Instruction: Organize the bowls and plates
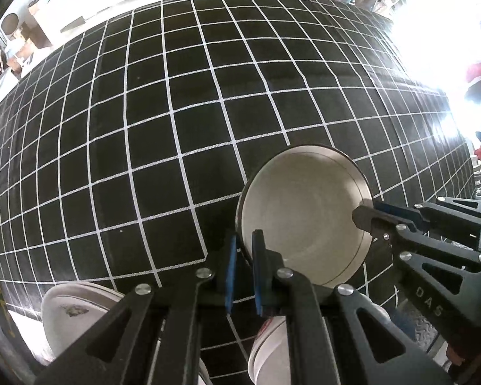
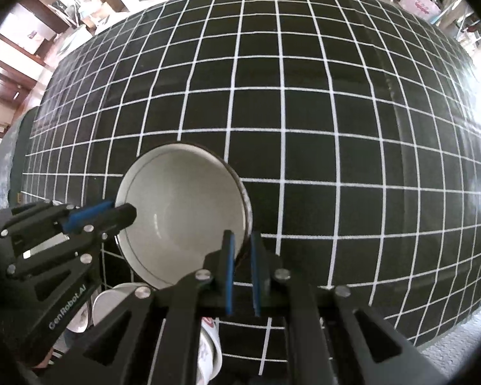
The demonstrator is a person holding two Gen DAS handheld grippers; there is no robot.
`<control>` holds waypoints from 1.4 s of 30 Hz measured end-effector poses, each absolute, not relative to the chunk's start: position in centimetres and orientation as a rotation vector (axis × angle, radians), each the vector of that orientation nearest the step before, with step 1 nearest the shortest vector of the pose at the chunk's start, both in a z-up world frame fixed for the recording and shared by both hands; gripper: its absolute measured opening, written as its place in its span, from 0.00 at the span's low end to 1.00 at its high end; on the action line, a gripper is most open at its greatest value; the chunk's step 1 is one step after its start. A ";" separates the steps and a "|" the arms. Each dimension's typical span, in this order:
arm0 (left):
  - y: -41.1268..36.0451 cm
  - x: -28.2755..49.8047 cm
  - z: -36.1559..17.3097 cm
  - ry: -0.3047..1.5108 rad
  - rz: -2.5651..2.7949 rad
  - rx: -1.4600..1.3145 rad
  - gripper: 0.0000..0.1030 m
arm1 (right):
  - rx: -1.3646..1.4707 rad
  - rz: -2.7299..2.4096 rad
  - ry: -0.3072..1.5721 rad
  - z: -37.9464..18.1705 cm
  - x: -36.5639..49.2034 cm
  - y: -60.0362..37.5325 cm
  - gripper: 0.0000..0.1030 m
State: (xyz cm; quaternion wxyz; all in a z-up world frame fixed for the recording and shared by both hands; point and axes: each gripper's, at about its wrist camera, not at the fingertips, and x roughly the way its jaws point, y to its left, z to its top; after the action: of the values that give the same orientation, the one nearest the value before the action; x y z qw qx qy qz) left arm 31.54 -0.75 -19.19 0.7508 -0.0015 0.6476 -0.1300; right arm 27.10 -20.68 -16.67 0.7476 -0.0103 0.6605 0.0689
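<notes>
White with a dark rim, the bowl (image 1: 304, 215) is hanging above the black, white-gridded table (image 1: 144, 128), pinched on opposite sides of its rim. The left claw (image 1: 243, 256) is clamping the rim's near-left edge between its blue pads, and the right claw (image 2: 240, 256) is clamping the other side. Below, more white dishes (image 1: 77, 314) are sitting at the table's near edge, partly hidden by the claws.
</notes>
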 end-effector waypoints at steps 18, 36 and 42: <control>-0.6 30.5 -12.7 1.332 -0.257 -0.043 0.07 | 0.018 0.108 1.362 -12.3 26.9 -17.3 0.12; -0.8 22.0 -9.0 1.285 -0.249 -0.037 0.07 | 0.000 0.149 1.317 -9.7 20.4 -15.9 0.12; -1.4 19.2 -11.0 1.317 -0.259 -0.037 0.07 | -0.020 0.137 1.349 -11.3 18.9 -15.9 0.12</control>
State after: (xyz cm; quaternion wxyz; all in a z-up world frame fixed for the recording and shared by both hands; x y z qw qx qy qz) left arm 19.19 -1.43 -10.98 0.7828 -0.0172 0.6103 -0.1200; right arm 18.92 -15.89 -11.31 0.7787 -0.0091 0.6241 0.0634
